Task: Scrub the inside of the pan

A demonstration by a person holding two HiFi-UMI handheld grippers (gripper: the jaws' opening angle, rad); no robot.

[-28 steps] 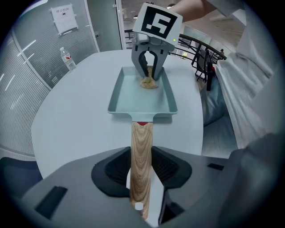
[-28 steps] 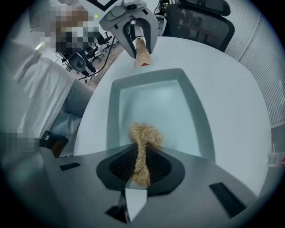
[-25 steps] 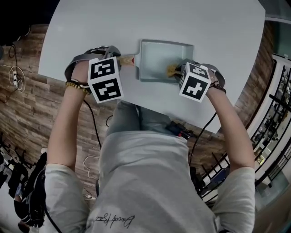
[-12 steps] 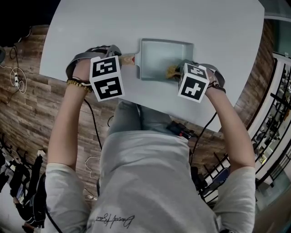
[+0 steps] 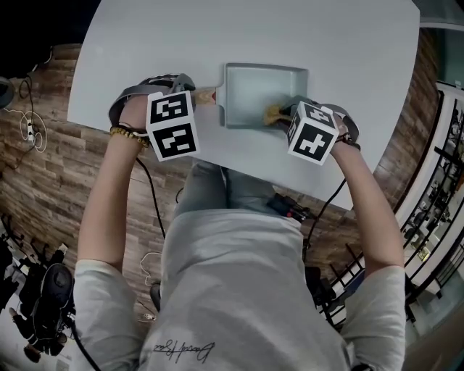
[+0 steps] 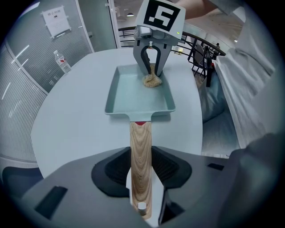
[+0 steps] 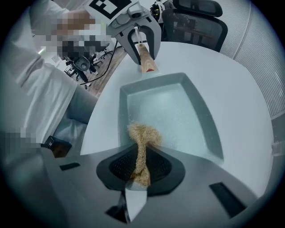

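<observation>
A pale teal rectangular pan (image 5: 254, 90) lies on the white table (image 5: 239, 36), its wooden handle (image 5: 205, 96) pointing left. My left gripper (image 6: 141, 171) is shut on that handle (image 6: 140, 151) and points straight down. A tan fibrous scrubber (image 7: 143, 136) is clamped in my right gripper (image 7: 141, 164). Its frayed end rests on the pan floor (image 7: 178, 116) near the pan's near right corner. From the left gripper view the right gripper (image 6: 151, 55) stands over the scrubber (image 6: 152, 80) inside the pan (image 6: 129, 91).
A plastic water bottle (image 6: 61, 62) stands at the table's far side. Black office chairs (image 7: 196, 13) sit beyond the table edge. A dark device (image 5: 286, 209) lies by the person's lap. Bare tabletop surrounds the pan.
</observation>
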